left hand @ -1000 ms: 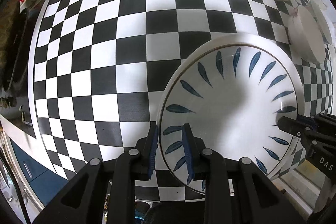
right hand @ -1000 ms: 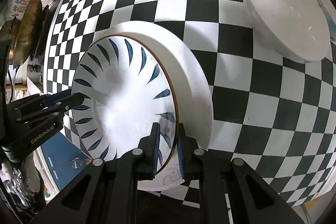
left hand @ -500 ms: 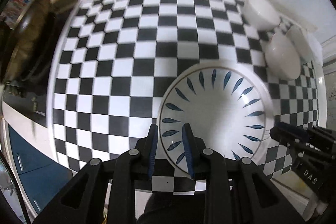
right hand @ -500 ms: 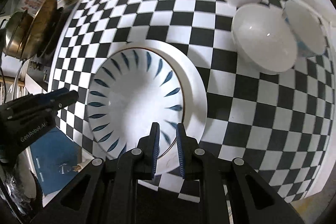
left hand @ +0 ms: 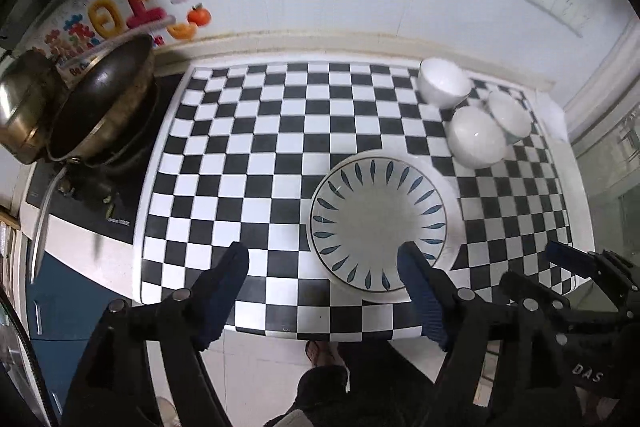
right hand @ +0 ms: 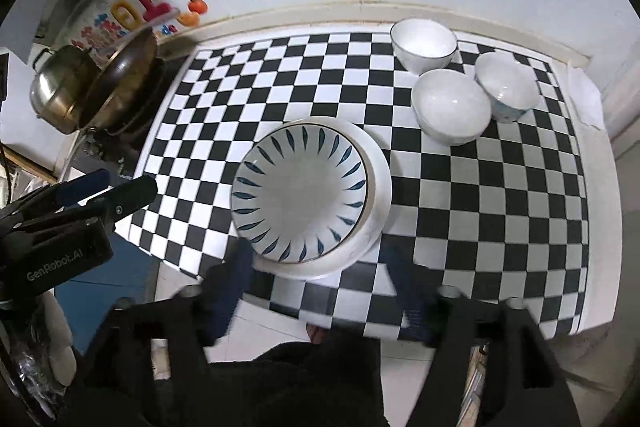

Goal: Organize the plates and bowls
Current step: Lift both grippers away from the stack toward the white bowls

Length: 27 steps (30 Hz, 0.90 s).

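Observation:
A white plate with blue leaf marks (left hand: 378, 223) (right hand: 300, 191) lies on a larger white plate (left hand: 454, 195) (right hand: 380, 183) near the front of the checkered table. Three white bowls (left hand: 444, 83) (left hand: 476, 137) (left hand: 508, 115) stand close together at the back right; in the right wrist view the bowls (right hand: 424, 45) (right hand: 450, 107) (right hand: 506, 85) show the same way. My left gripper (left hand: 322, 267) hovers high above the front edge, jaws opening, nothing between them. My right gripper (right hand: 320, 273), blurred, is also high, jaws opening and empty.
The black and white checkered cloth (left hand: 260, 147) covers the table. A dark wok (left hand: 104, 103) and a steel pot (left hand: 24, 107) sit on a stove at the left. A white wall with stickers runs behind. A person's legs and foot (left hand: 320, 351) are below the front edge.
Both grippers have risen well away from the patterned plate's rim and their jaws have spread wide. The plate stays on the larger white plate. More of the wall and stove is in view.

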Tool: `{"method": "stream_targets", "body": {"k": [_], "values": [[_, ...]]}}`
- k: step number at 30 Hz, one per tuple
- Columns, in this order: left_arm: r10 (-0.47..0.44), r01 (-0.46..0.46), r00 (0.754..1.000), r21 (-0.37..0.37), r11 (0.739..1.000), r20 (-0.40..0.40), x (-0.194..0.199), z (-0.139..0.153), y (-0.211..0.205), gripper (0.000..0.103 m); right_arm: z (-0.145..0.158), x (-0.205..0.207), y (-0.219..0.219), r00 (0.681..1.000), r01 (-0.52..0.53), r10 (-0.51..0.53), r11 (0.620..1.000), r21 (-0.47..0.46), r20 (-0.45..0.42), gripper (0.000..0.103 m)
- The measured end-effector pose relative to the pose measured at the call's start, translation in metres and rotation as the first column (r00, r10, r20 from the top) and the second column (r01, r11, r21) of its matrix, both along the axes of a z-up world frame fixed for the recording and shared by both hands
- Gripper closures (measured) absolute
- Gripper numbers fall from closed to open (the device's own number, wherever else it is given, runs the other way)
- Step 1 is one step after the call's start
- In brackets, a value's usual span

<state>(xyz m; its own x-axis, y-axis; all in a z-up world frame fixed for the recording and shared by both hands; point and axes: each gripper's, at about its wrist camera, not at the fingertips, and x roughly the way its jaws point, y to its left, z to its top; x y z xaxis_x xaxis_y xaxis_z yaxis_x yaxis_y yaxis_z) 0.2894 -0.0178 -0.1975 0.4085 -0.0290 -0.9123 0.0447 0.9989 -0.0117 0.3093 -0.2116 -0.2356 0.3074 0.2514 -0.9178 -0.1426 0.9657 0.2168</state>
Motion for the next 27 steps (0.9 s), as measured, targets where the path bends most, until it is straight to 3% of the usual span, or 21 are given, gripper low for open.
{"method": "stream_targets", "body": {"k": [4, 7, 18, 27], "values": [[0.006, -0.006, 0.999, -0.002, 1.000, 0.045, -0.023, 0.017, 0.001, 0.026, 0.026, -0.031, 0.000, 0.997, 0.031, -0.029, 0.999, -0.032, 0.072, 0.019], [0.000, 0.000, 0.997, 0.007, 1.000, 0.077, -0.041, 0.028, -0.001, 0.013, 0.045, -0.053, -0.001, 0.991, 0.051, -0.044, 0.997, -0.056, 0.124, 0.016], [-0.025, 0.024, 0.990, 0.010, 1.000, 0.136, -0.082, 0.049, -0.006, 0.013, 0.078, -0.105, -0.005, 0.975, 0.105, -0.096, 0.994, -0.038, 0.202, 0.012], [-0.032, 0.031, 0.989, 0.010, 0.999, 0.144, -0.089, 0.052, -0.006, 0.013, 0.091, -0.118, 0.000, 0.967, 0.122, -0.115, 0.992, -0.017, 0.226, 0.011]]}}
